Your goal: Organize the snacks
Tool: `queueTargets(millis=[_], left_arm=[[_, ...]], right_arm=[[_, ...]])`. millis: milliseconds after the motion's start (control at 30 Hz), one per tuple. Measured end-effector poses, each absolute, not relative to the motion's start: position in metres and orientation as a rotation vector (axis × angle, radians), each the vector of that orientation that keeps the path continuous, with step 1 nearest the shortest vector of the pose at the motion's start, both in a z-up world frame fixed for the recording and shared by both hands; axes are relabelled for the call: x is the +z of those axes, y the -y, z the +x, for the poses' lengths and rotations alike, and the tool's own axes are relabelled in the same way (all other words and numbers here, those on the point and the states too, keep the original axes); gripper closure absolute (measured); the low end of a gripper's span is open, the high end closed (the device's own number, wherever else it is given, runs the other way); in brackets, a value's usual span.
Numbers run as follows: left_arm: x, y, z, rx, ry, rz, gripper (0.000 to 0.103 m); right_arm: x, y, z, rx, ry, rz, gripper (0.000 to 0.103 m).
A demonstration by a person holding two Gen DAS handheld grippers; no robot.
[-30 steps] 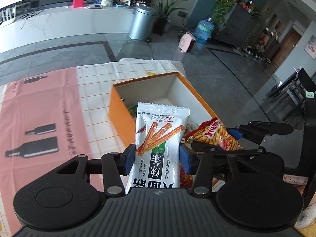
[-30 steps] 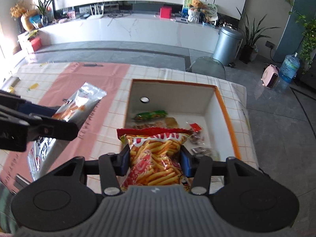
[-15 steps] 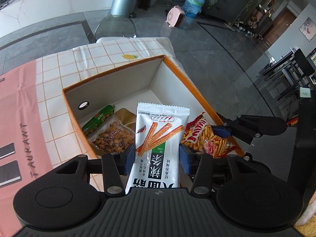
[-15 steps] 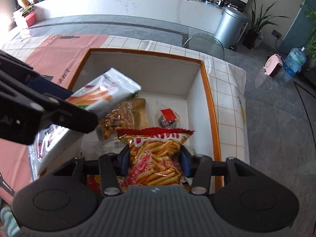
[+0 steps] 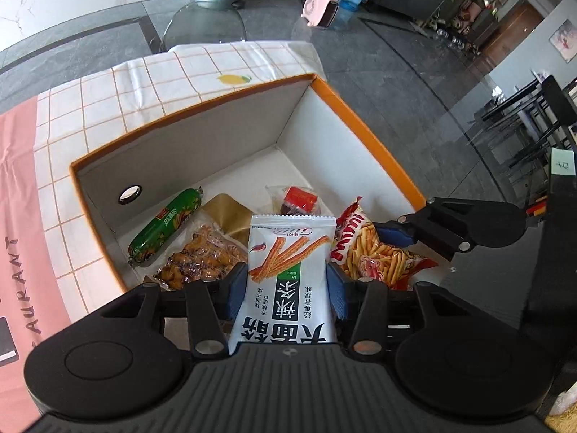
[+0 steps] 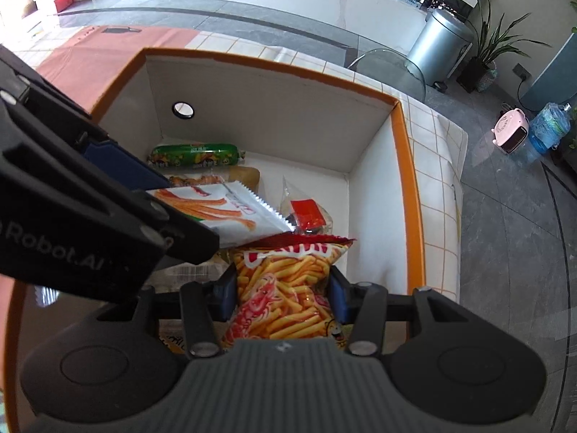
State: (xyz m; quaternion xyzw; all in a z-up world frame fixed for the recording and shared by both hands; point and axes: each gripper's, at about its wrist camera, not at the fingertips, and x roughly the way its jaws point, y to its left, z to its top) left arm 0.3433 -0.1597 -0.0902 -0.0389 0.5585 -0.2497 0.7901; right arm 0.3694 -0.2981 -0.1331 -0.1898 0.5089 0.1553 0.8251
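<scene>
Covering the worktop (image 5: 151, 83) is a checked cloth with a pink panel at the left, and on it stands the orange box (image 5: 364, 133) with white inner walls, open at the top. Its near wall is cut off below both gripper bodies, and in the right wrist view the left gripper blocks much of the box's left side.

Both grippers point steeply down into the box, side by side. The left gripper (image 5: 287, 287) has its blue pads pressed on the sides of the white stick-snack packet (image 5: 288, 270), held upright over the box floor; the packet's lower end is hidden behind the gripper body. The right gripper (image 6: 283, 294) is clamped on the red fries bag (image 6: 288, 288), likewise upright, its bottom out of sight; the bag's top edge sits just under the white packet's corner.

On the box floor lie a green sausage (image 5: 166, 225) along the back wall, a clear pouch of brown snacks (image 5: 202, 258) with a gold top, partly covered by the white packet, and a small clear wrapper with a red label (image 5: 299, 198), its contents hard to make out.
</scene>
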Motion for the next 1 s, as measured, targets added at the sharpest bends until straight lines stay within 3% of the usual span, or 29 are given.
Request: queueTargets(millis=[567, 667, 733, 1000], left_arm=[[-0.097, 0.169, 0.341, -0.545, -1.229, -0.016, 0.047], [-0.093, 0.169, 0.340, -0.543, -1.227, -0.012, 0.047], [-0.087, 0.166, 0.338, -0.538, -1.219, -0.022, 0.044], [-0.050, 0.150, 0.315, -0.538, -1.162, -0.020, 0.037]], right_arm=[[-0.144, 0.300, 0.378, 0.332, -1.152, -0.427, 0.053], [-0.140, 0.298, 0.377, 0.334, -1.169, -0.435, 0.047], [-0.135, 0.297, 0.376, 0.330, -1.166, -0.446, 0.036], [-0.112, 0.296, 0.369, 0.287, -1.181, -0.447, 0.028]])
